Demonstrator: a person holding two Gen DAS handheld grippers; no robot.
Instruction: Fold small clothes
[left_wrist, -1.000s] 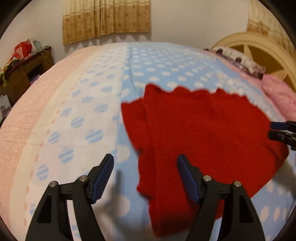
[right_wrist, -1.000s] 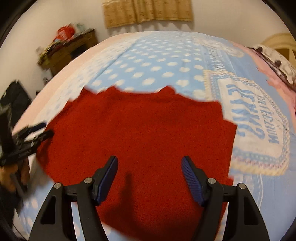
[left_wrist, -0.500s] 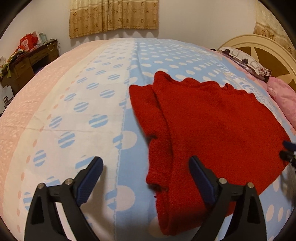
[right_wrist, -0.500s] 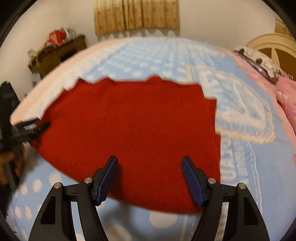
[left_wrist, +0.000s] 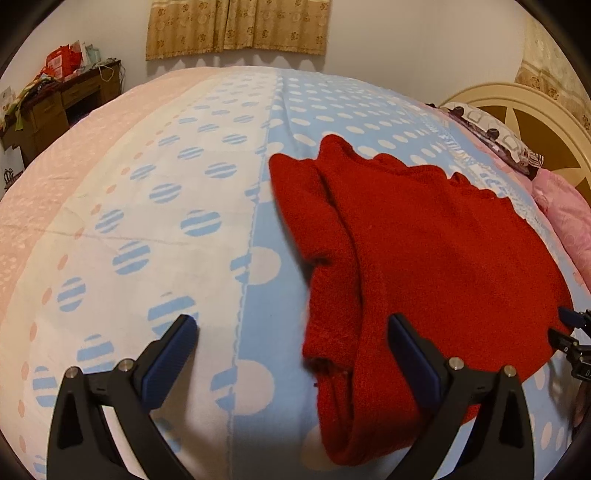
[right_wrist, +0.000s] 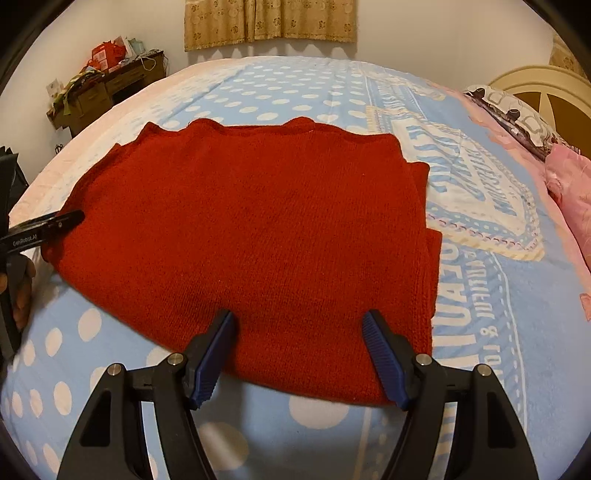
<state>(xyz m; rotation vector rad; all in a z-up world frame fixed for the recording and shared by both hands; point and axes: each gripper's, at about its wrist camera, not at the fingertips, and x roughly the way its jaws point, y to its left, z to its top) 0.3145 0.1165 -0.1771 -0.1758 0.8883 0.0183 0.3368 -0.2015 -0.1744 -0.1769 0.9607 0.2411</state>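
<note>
A red knitted sweater lies spread on the polka-dot bedspread of a bed, partly folded, one side doubled inward so a thick ridge runs along its edge on the side toward the bed's pink-bordered edge, its hem toward the edge of the bed where the person stands, its neckline toward the far edge under the curtain. The left tool, whose jaws have just been opening, stands at its widest and grips nothing; it straddles that doubled ridge, one finger over bare bedspread, the other over the knit. The right tool hangs partly open above the hem, near the corner on the headboard side, both fingers over the cloth and nothing pinched between them. The sweater's long axis runs away from both tools, from hem to neckline, so any coming fold would likely carry the hem forward toward the neckline; each hand is close to its own hem corner, the left nearer the thick, doubled side
</note>
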